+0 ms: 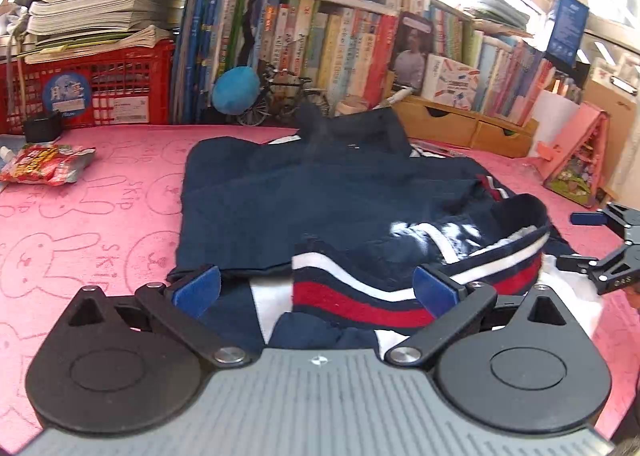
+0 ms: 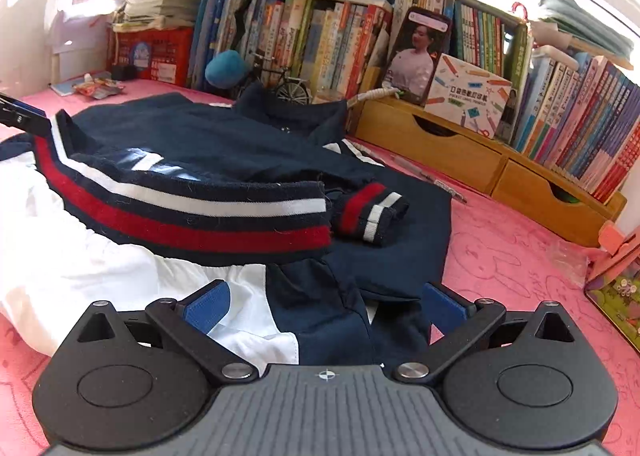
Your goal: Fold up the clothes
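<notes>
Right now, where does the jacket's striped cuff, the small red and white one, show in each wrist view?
Left wrist view: only a sliver of red and white stripes shows at right of centre, past the striped hem band; probably the cuff, mostly hidden by navy folds.
Right wrist view: the striped cuff lies in plain sight at centre, just right of the hem band's end.
Shared landmark: the toy bicycle in front of the books.

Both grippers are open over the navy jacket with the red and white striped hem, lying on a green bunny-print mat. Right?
Not quite: the bunny-print mat is pink, as the left wrist view shows. The rest holds: left gripper and right gripper are open over the navy jacket with the red and white striped hem.
</notes>
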Motion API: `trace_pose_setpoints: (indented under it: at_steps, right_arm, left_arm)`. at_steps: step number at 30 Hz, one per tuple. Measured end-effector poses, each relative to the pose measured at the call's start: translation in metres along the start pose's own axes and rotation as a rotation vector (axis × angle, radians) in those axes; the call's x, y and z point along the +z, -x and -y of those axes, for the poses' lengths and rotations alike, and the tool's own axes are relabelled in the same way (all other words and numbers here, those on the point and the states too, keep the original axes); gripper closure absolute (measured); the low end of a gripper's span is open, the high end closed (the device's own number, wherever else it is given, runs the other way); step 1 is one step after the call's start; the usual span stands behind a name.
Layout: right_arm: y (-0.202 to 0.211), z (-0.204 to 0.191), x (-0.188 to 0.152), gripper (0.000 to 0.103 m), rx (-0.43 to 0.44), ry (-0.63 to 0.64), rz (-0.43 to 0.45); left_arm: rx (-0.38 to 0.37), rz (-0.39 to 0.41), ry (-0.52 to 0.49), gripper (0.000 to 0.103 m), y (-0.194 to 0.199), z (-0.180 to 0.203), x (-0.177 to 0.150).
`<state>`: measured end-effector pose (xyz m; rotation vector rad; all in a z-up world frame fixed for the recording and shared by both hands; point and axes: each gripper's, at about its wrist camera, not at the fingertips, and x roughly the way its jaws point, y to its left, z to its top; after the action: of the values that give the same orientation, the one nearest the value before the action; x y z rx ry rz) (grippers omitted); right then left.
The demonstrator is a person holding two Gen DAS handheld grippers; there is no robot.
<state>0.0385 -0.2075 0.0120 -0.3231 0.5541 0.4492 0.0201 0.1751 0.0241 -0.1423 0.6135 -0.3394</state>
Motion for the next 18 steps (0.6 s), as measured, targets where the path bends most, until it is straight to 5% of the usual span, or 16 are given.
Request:
trace_pose_setpoints:
  at_steps: [2, 3, 7, 9, 11, 12, 13, 14, 16, 18]
  right_arm:
    - [0.005, 0.006, 0.001, 0.000, 0.048, -0.008, 0.020]
    - [0.005, 0.008, 0.002, 0.000, 0.066, -0.010, 0.027]
    - [-0.011, 0.006, 0.013, 0.001, 0.092, -0.019, 0.023]
    - [-0.004, 0.004, 0.016, 0.017, 0.083, -0.032, 0.042]
    - [0.002, 0.003, 0.018, 0.050, 0.074, -0.044, 0.060]
    - [0.006, 0.002, 0.020, 0.052, 0.070, -0.050, 0.070]
    - [0.009, 0.001, 0.021, 0.063, 0.066, -0.056, 0.079]
    - [0.012, 0.000, 0.022, 0.080, 0.061, -0.062, 0.089]
    - [0.019, -0.001, 0.025, 0.087, 0.052, -0.074, 0.108]
    - [0.026, -0.003, 0.027, 0.087, 0.044, -0.087, 0.127]
  left_arm:
    - [-0.112, -0.004, -0.030, 0.000, 0.007, 0.004, 0.000]
    - [-0.106, -0.012, -0.056, 0.000, 0.006, 0.007, 0.000]
    - [0.051, -0.120, -0.085, 0.000, -0.024, 0.013, 0.001]
    - [0.068, -0.190, -0.025, 0.000, -0.041, 0.007, -0.003]
    - [0.068, -0.161, 0.013, 0.002, -0.043, 0.005, -0.009]
    - [0.077, -0.123, 0.013, 0.024, -0.037, 0.008, -0.011]
    - [0.084, -0.092, 0.018, 0.063, -0.032, 0.010, -0.012]
    - [0.083, -0.082, 0.042, 0.073, -0.027, 0.012, -0.011]
    - [0.066, -0.010, 0.086, 0.085, -0.012, 0.015, -0.002]
    - [0.052, 0.065, 0.065, 0.085, -0.003, 0.021, 0.021]
